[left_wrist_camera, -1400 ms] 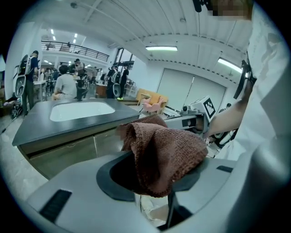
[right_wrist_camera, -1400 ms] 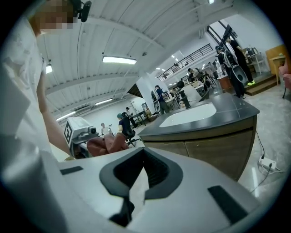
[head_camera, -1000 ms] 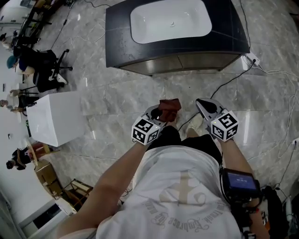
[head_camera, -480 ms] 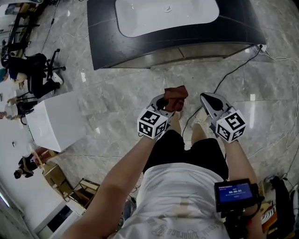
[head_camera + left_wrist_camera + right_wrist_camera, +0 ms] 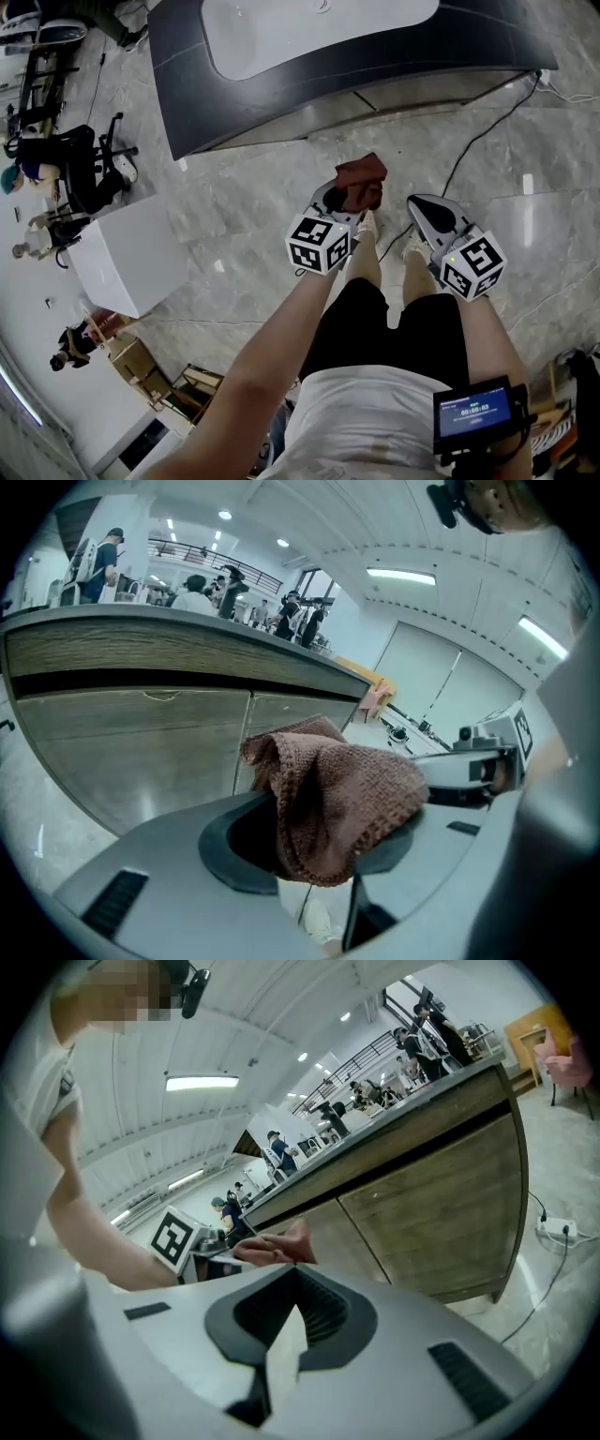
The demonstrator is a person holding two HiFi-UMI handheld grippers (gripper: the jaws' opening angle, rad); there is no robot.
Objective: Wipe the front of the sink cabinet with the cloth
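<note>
- Watching the cloth [image 5: 360, 183] [image 5: 337, 794]: brown, bunched, flopped over the jaw tips, up in the air above the floor [image 5: 244, 197], short of the cabinet front and not touching it.
- Clamped there by the left tool [image 5: 345, 199] [image 5: 319, 836], jaws closed on the lower folds.
- Facing the sink cabinet front [image 5: 375, 101] [image 5: 131, 752]: wood-grain doors under a dark top, with a seam between two doors.
- Probably best to lay the loose fold flat on a door, press lightly, sweep from one edge of the front to the other in overlapping passes, and keep the hard jaw tips off the panel.
- Spotting the right tool [image 5: 433, 217] [image 5: 291, 1326] just beside: clenched on nothing, apart from the cabinet.
- Reaching forward and down with both forearms, tools aimed at the cabinet, left slightly ahead.
</note>
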